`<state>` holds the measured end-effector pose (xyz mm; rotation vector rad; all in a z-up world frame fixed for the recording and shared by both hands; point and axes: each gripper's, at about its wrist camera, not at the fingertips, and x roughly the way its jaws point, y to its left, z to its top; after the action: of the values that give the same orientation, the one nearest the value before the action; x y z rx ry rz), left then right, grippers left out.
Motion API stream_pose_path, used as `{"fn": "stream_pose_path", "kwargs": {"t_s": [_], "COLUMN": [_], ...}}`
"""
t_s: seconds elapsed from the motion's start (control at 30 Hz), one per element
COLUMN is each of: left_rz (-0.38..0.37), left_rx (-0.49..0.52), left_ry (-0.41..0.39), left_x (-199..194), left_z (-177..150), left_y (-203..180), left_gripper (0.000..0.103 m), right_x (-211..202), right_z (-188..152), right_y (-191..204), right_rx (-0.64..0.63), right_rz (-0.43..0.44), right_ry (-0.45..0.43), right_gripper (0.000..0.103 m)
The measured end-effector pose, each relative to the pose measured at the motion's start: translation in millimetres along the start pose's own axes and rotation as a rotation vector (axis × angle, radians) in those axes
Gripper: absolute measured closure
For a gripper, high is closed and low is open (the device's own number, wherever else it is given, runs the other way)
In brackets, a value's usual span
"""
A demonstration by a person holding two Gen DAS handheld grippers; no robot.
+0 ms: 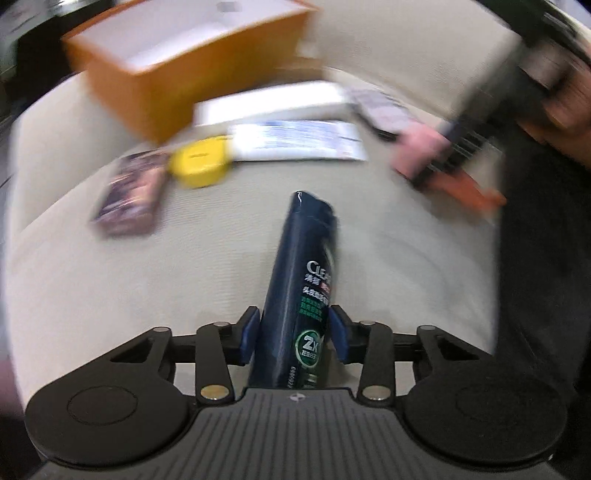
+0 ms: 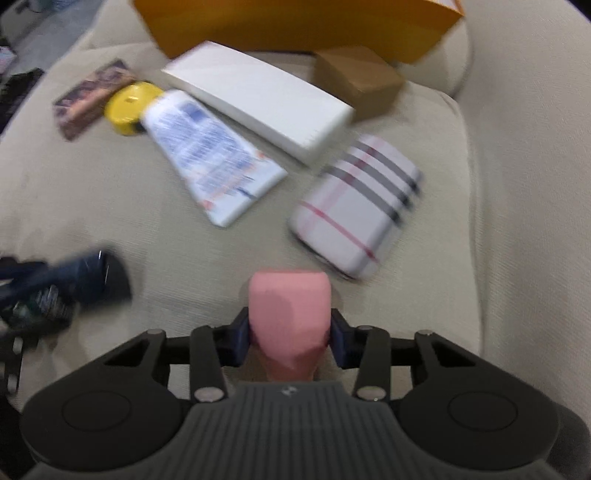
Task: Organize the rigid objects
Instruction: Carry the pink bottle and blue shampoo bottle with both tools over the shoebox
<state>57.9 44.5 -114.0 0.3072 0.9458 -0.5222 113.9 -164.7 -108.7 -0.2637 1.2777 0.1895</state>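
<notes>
My left gripper (image 1: 292,330) is shut on a dark blue shampoo bottle (image 1: 301,280) and holds it above the beige cushion (image 1: 110,295). My right gripper (image 2: 290,338) is shut on a pink block (image 2: 290,314) above the same cushion (image 2: 110,206). The bottle (image 2: 92,275) and left gripper show blurred at the left of the right wrist view. The pink block (image 1: 417,151) and right gripper show blurred at the right of the left wrist view. An open orange box (image 1: 155,74) with a white inside stands at the back; its wall also shows in the right wrist view (image 2: 295,26).
On the cushion lie a white tube with a yellow cap (image 2: 207,147), a white flat box (image 2: 258,99), a plaid case (image 2: 358,203), a brown cardboard box (image 2: 358,79) and a dark patterned packet (image 2: 92,98). A raised cushion edge (image 2: 517,147) runs along the right.
</notes>
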Motion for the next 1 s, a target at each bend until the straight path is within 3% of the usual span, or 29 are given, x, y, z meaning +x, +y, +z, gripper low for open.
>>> {"fn": "stream_pose_path", "kwargs": {"t_s": [0.17,0.4,1.0], "left_rz": [0.071,0.125,0.15], "left_rx": [-0.158,-0.146,-0.171], "left_ry": [-0.039,-0.062,-0.117], "left_x": [2,9,3], "left_z": [3,7,7], "left_y": [24,16,14], "left_gripper": [0.062,0.06,0.064], "right_x": [-3,3,7], "right_z": [5,14,4], "right_y": [31,61,47], "right_rx": [-0.076,-0.154,-0.091], "right_rz": [0.091,0.037,0.087], "right_ry": [-0.078,-0.139,-0.157], "right_gripper": [0.061,0.06,0.061]}}
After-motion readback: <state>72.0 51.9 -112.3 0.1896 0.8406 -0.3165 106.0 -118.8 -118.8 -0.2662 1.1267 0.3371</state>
